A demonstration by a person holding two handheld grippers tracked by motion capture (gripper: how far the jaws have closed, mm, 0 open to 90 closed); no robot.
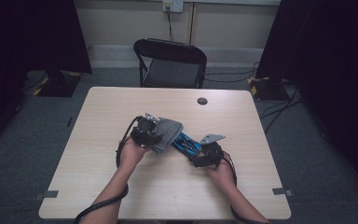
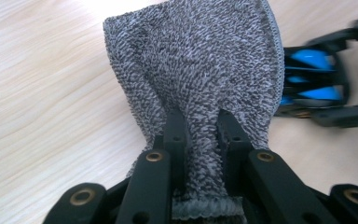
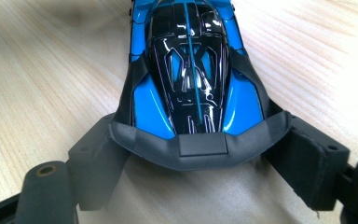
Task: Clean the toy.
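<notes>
Grey speckled terry cloth (image 2: 200, 84), bunched, pinched in left gripper (image 2: 199, 135) jaws. Glossy blue-and-black toy race car (image 3: 191, 79) on the wooden counter (image 3: 37, 70), its rear wing clamped between right gripper (image 3: 200, 161) jaws.

We count one grey cloth (image 2: 200, 70) and one blue toy car (image 3: 191, 70). We also see one chair (image 1: 172, 63) and one table (image 1: 121, 102).

The cloth (image 2: 200, 65) is a grey looped terry, rough and matt, with a stitched hem along one edge. Beside the cloth, the toy car (image 3: 191, 70) is hard plastic, its blue and black body glossy and mirror-smooth, its rear wing a duller matt grey. Under the cloth, the counter (image 1: 121, 107) is pale wood-grain laminate, smooth with a soft sheen.
</notes>
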